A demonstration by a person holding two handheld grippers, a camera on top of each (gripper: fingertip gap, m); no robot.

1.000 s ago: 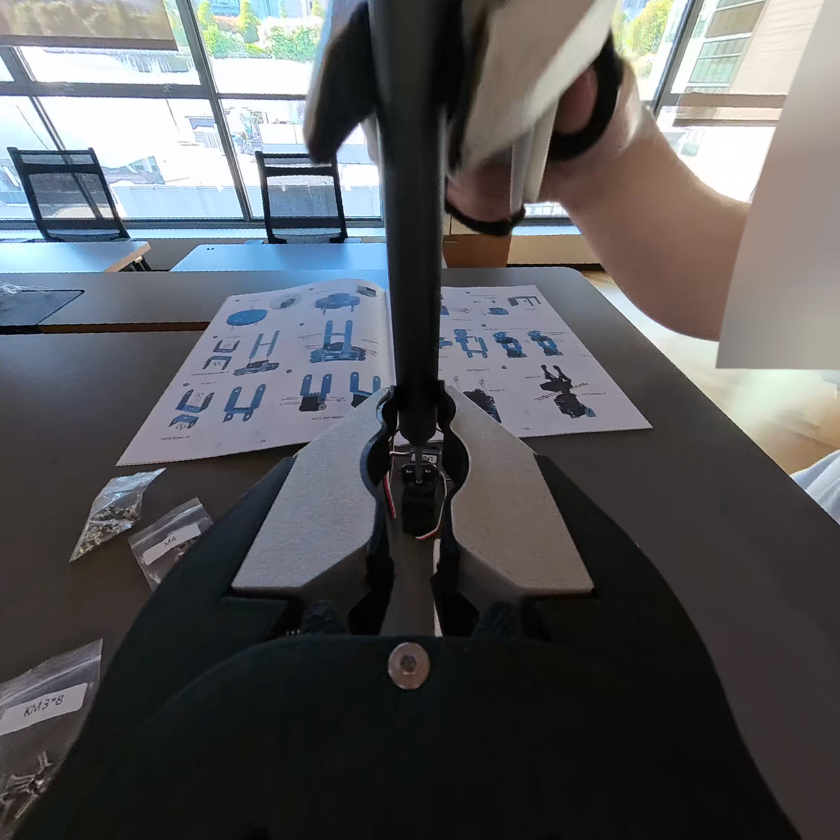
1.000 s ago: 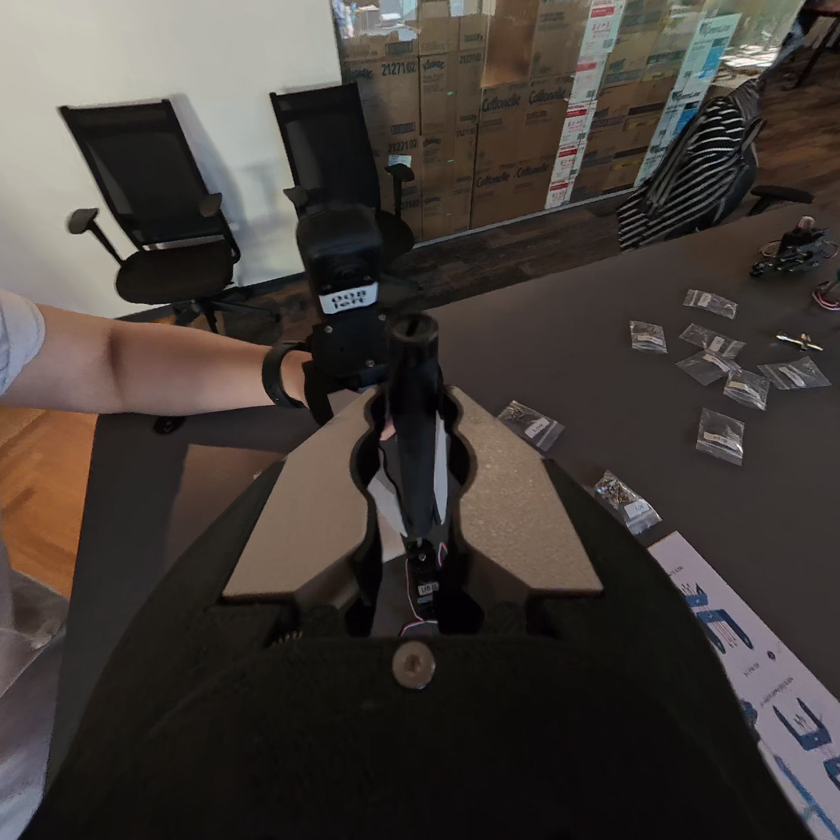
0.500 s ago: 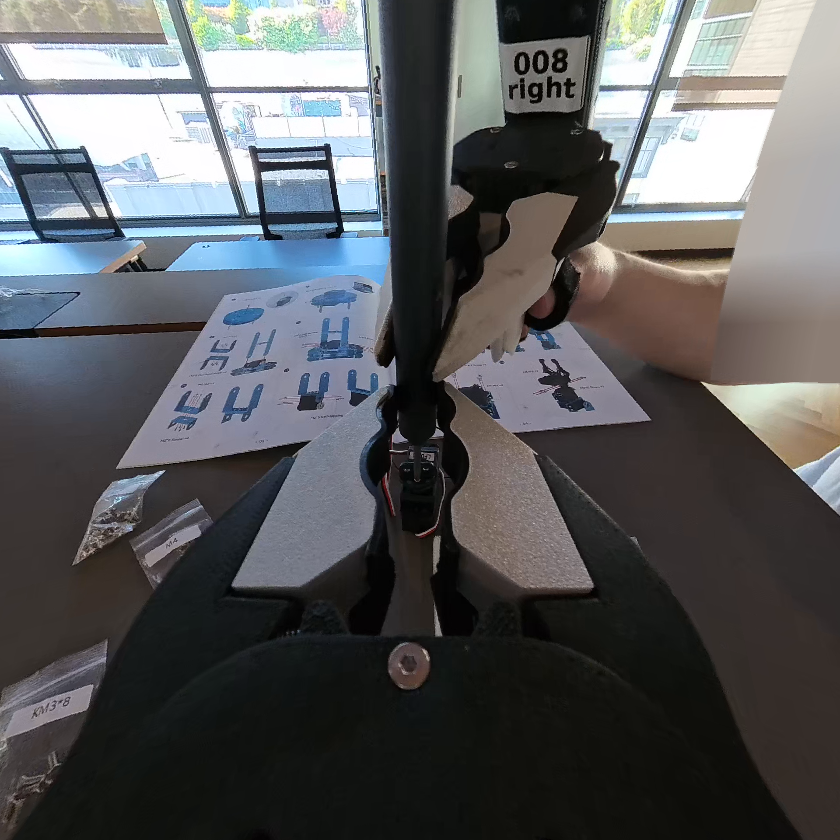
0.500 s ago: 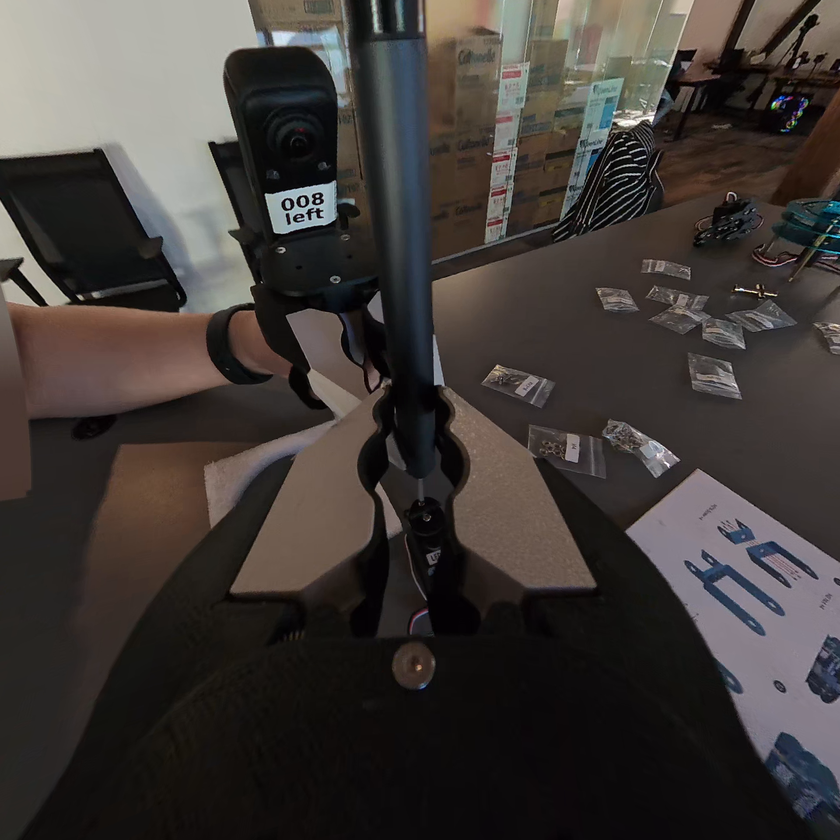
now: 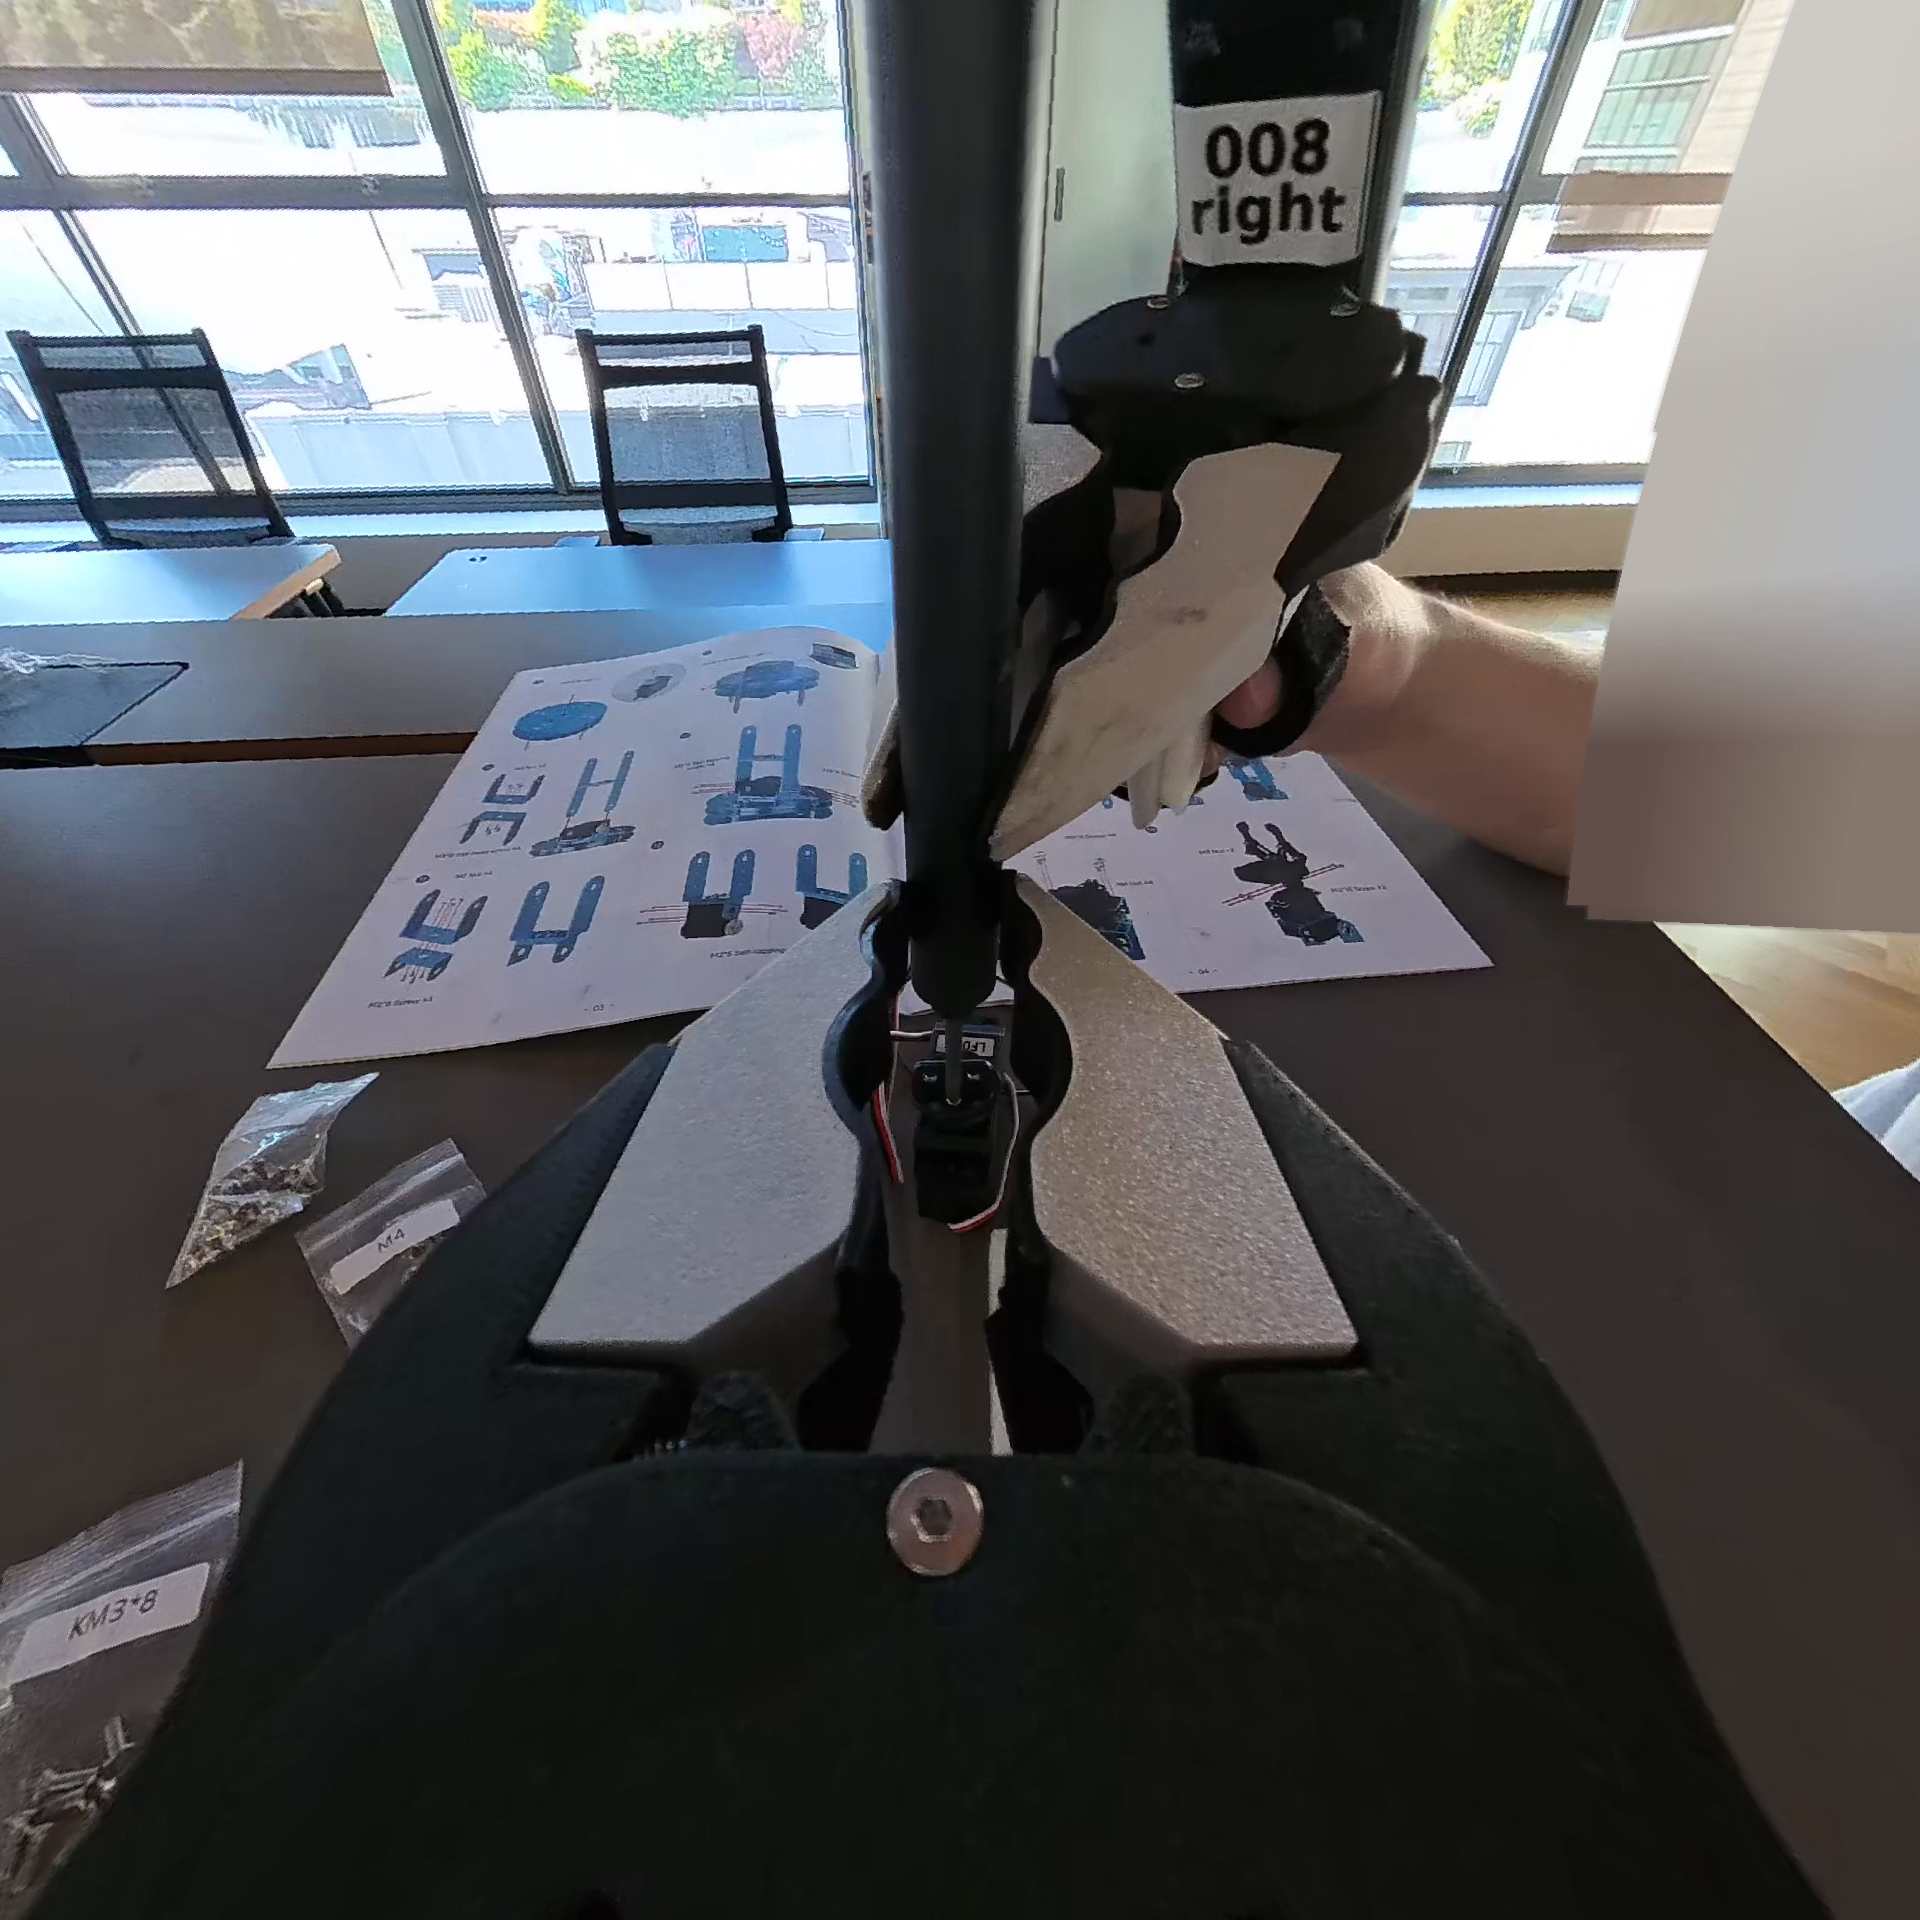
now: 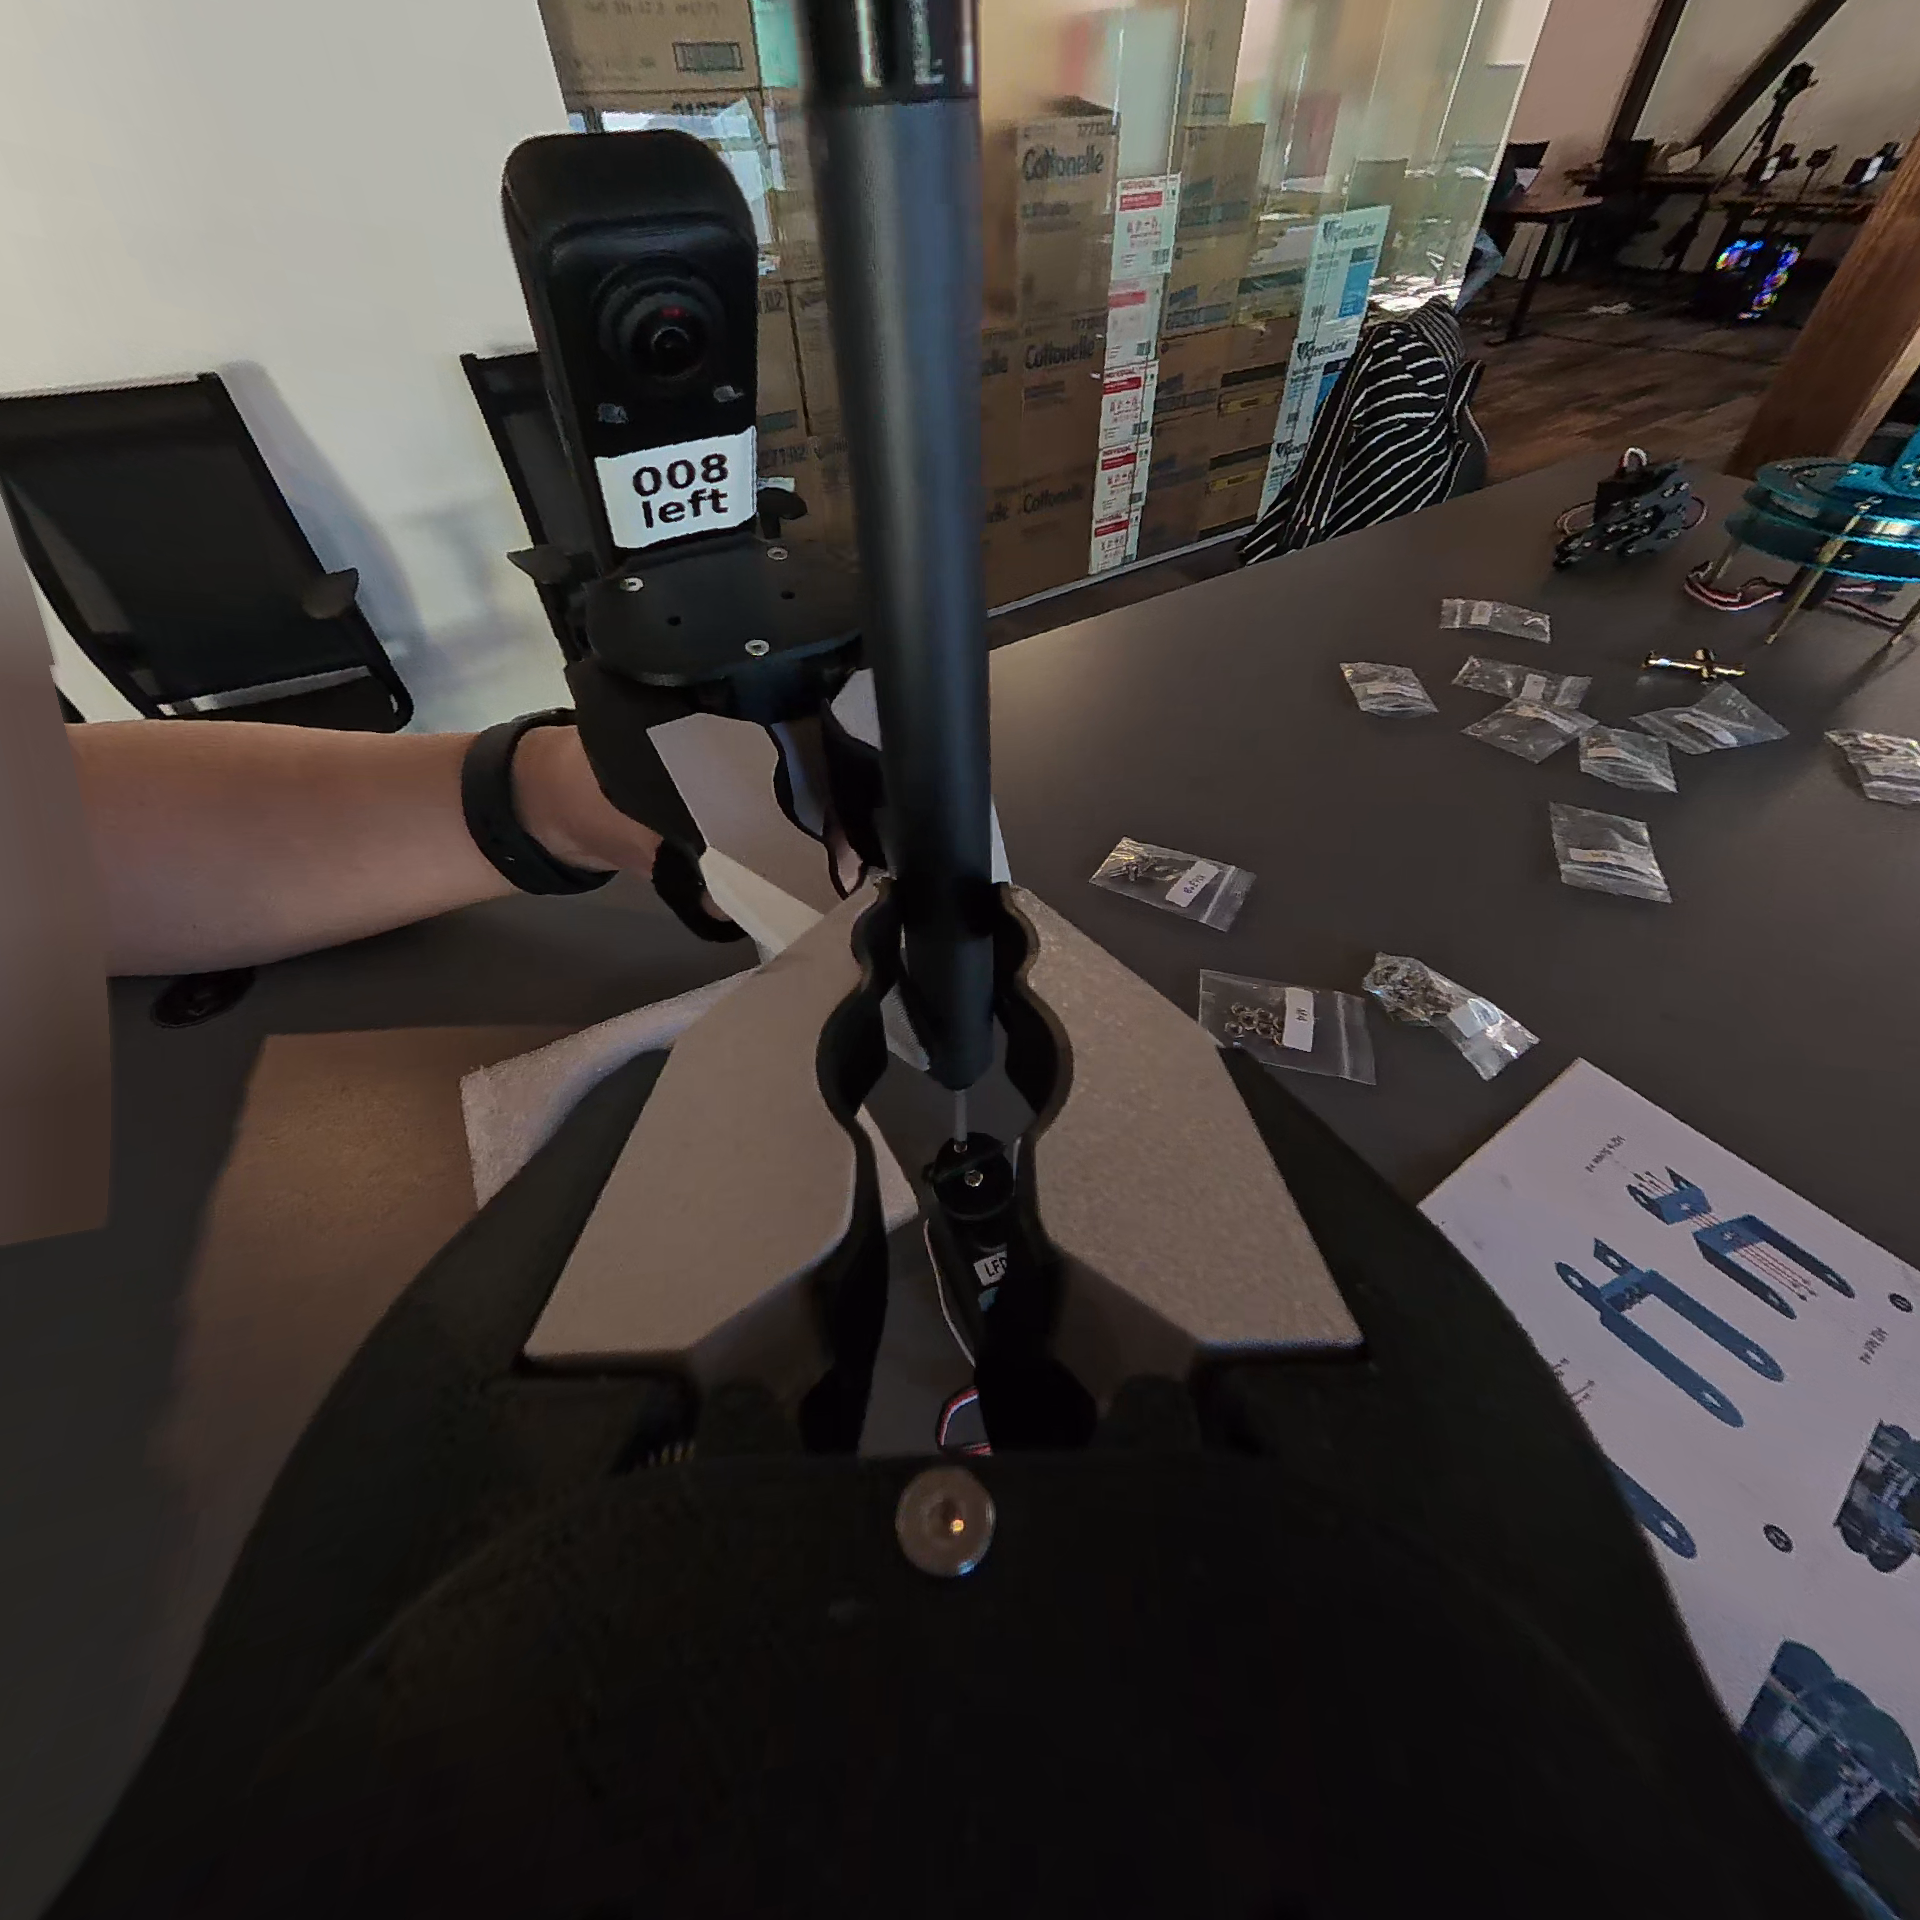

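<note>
My left gripper [image 5: 951, 904] is shut on a small black servo [image 5: 951, 1143] with red, white and black wires, held low over the dark table [image 5: 1558, 1195]. My right gripper [image 6: 940, 914] is shut on the lower end of a dark screwdriver [image 6: 914, 520], which stands nearly upright. Its thin bit [image 6: 961, 1107] points down onto the top of the servo [image 6: 971, 1179]. In the left wrist view the screwdriver [image 5: 935, 416] rises between my fingertips, with the right gripper [image 5: 1122, 665] clamped on it from the right. The left gripper's body [image 6: 717, 644] shows behind the screwdriver.
An open instruction sheet with blue drawings [image 5: 644, 831] lies beyond the grippers, also in the right wrist view [image 6: 1714, 1351]. Small bags of screws [image 5: 270, 1174] [image 6: 1174, 878] are scattered on the table. A blue disc assembly [image 6: 1849, 520] stands far right. Chairs and stacked boxes stand beyond the table. Both grippers' tips are close together, under 4 cm apart.
The right gripper has come down from above and brought the screwdriver upright, its bit now on the servo. The left gripper has stayed in place, shut on the servo.
</note>
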